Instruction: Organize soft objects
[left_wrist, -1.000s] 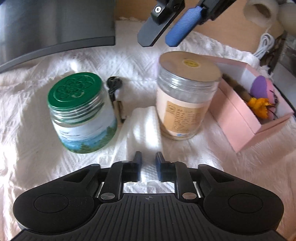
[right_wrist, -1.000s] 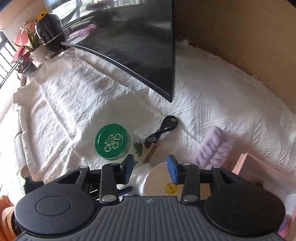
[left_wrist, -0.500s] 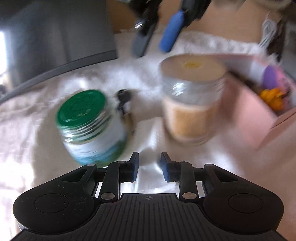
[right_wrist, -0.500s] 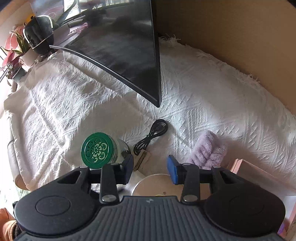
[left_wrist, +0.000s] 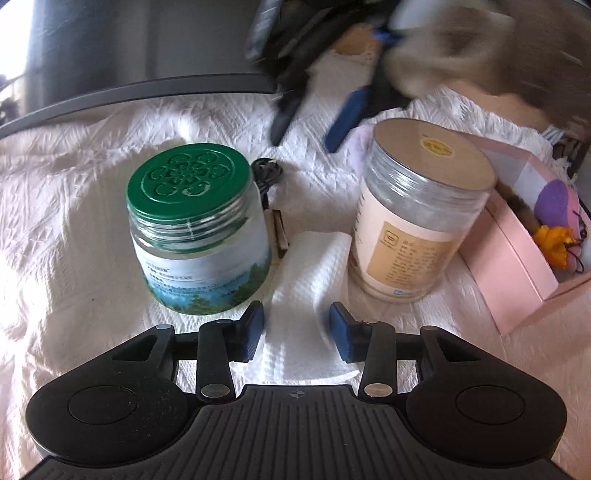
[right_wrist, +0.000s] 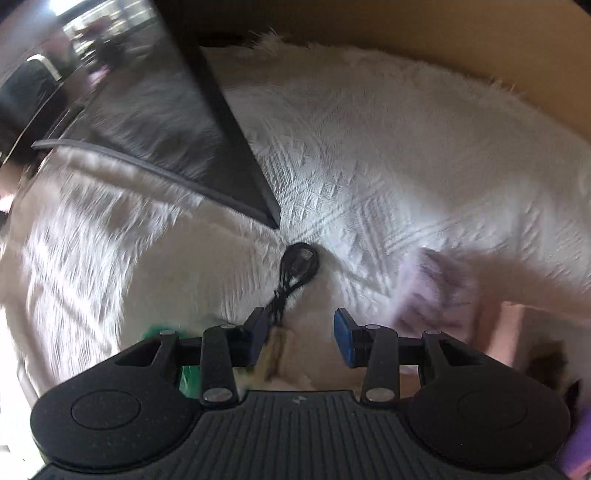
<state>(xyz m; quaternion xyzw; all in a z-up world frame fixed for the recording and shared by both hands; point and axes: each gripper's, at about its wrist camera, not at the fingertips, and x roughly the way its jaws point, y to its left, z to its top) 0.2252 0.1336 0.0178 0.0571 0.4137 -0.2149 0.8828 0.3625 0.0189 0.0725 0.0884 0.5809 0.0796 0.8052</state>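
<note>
- L gripper (left_wrist: 295, 325) hovered low over the white folded cloth (left_wrist: 308, 280); its fingers (left_wrist: 252, 325) were opening, one on each side of the cloth's near end, pads not pressing it. Nothing held.
- The cloth lay on the white bedspread (left_wrist: 74, 229), in the gap btw the green-lidded jar (left_wrist: 195, 229) and the gold-lidded jar (left_wrist: 417, 218), just beside both.
- R gripper (right_wrist: 299, 330) pointed steeply down w/ fingers (right_wrist: 343, 338) apart and nothing btw them; released, empty. Heavy blur in both views of it.
- Lilac fuzzy cloth (right_wrist: 436, 291) sat on the bedspread just right of the R fingers, next to the pink box (left_wrist: 517, 266) edge. In the L view it only peeked out behind the gold-lidded jar.
- Pink box stood open near the bedspread's right side, already holding soft bits: a purple pad (left_wrist: 554, 199), something orange (left_wrist: 554, 240), a furry brown piece. Prob the drop-off spot.
- Black cable (right_wrist: 295, 273) coiled near the monitor (right_wrist: 166, 110) corner; not soft goods, leave it.
- Handling, my guess: both cloths light, limp, non-fragile, will sag and unfold if pinched at a corner. Best to pinch across the thick folded middle, going deep so layers stay together.
- The lilac cloth looks plush, so good grip and low slip risk. Watch the jars: tall, close by, easy to knock w/ an elbow or the gripper body.
</note>
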